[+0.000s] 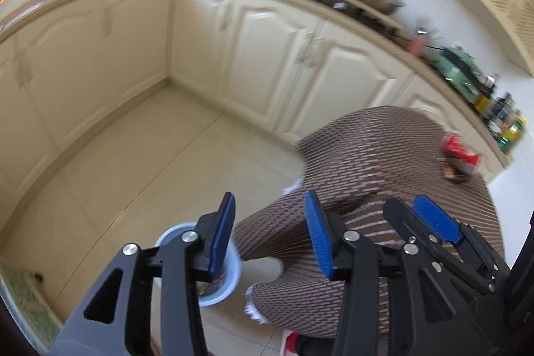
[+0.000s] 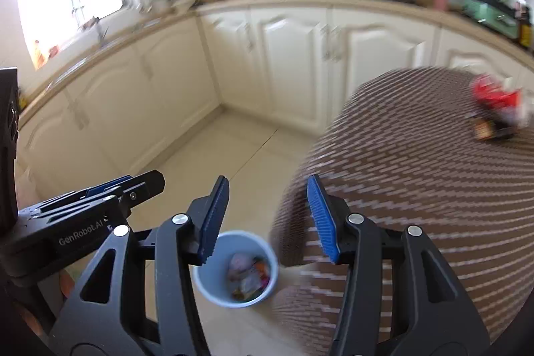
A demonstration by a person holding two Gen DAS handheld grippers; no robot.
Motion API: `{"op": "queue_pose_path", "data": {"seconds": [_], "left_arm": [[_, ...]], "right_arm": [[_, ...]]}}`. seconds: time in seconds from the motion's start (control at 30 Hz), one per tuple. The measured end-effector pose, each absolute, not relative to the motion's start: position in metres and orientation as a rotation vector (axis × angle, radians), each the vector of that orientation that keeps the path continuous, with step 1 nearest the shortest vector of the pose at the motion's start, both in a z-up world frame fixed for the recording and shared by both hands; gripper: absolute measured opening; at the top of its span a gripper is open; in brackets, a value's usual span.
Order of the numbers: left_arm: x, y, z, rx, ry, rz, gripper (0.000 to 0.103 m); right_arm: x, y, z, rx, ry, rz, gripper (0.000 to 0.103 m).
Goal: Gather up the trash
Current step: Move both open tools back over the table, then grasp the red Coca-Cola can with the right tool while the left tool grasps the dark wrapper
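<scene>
Above the bin [image 2: 235, 269], both grippers' fingers [image 2: 213, 219] apart, empty

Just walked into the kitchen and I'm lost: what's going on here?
A person is clearing trash with a hand-held gripper in each hand. The left hand-held gripper and right hand-held gripper are both open and empty. A small blue bin on the floor already holds wrappers. A red packet and a dark wrapper lie on the round table.
</scene>
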State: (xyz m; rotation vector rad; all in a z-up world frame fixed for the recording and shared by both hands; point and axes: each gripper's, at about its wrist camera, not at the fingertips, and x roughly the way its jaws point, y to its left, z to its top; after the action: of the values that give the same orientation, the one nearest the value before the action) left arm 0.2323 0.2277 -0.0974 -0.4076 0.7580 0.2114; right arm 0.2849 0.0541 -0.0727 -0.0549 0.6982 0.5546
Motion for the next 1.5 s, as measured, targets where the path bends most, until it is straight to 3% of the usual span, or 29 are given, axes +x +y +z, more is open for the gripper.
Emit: {"op": "queue_pose_path", "data": {"seconds": [0.37,0.63,1.03,1.3,1.37,1.5], "left_arm": [[0.313,0.076,-0.047,-0.255,0.746,-0.036,0.051],[0.371,0.024,-0.049,-0.225,0.774,-0.089,0.054],[0.441,-0.001,-0.064,-0.224,0.806,-0.085,0.054],[0.461,-0.002,-0.078,-0.245,0.835,-0.095,0.054],[0.463,-0.004,-0.081,-0.252,0.844,-0.101,0.054],[0.464,-0.006,-0.083,-0.258,0.858,-0.127,0.054]], "right_arm": [[0.321,-0.121,-0.023,0.08,0.598,0.273,0.056],[0.381,-0.206,-0.03,0.29,0.65,0.177,0.072],[0.467,-0.238,-0.075,0.673,0.776,0.208,0.073],[0.495,-0.233,-0.093,0.738,0.814,0.224,0.074],[0.501,-0.233,-0.095,0.744,0.807,0.256,0.064],[0.496,-0.233,-0.084,0.677,0.754,0.249,0.063]]}}
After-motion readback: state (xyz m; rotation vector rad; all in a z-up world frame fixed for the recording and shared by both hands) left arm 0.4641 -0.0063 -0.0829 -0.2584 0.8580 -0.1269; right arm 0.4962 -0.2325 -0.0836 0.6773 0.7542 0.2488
